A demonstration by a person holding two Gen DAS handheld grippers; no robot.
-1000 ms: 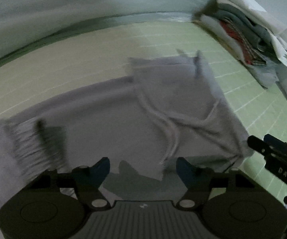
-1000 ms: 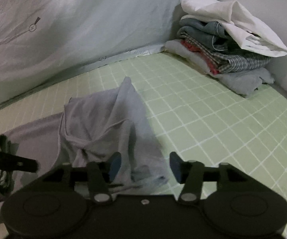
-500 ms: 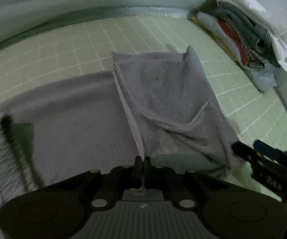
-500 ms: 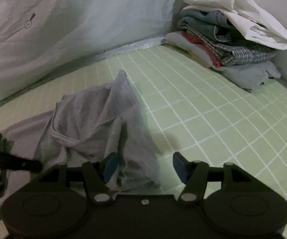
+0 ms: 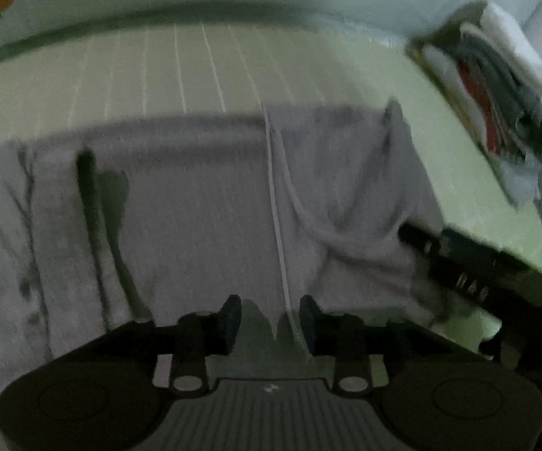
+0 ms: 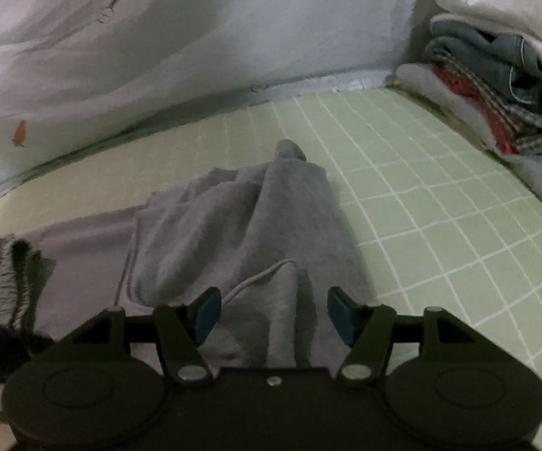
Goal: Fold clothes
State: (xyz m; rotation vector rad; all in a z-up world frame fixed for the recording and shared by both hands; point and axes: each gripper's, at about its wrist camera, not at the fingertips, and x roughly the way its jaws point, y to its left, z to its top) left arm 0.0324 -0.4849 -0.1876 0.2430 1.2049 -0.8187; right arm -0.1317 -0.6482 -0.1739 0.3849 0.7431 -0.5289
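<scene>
A grey garment point(image 5: 203, 218) lies on the green checked sheet point(image 6: 440, 225), its right part folded over into a thick strip point(image 6: 271, 218). My left gripper point(image 5: 269, 317) stands open low over the near edge, and a pale hem line point(image 5: 276, 206) runs up from between its blue pads. The image is blurred there. My right gripper point(image 6: 272, 314) is open too, its pads on either side of the near end of the folded strip, with a white cord point(image 6: 259, 276) just ahead. In the left wrist view the right gripper's black body point(image 5: 470, 267) rests at the garment's right edge.
A pile of folded clothes point(image 6: 503, 86) with a white piece on top sits at the back right corner. A pale blue cloth wall point(image 6: 195, 37) with a small orange carrot print point(image 6: 20, 132) bounds the far side. Green sheet shows to the right of the garment.
The left gripper, shut on the garment's edge half a second ago, has opened and shifted left. The right gripper stayed open and came lower and closer onto the fold.
</scene>
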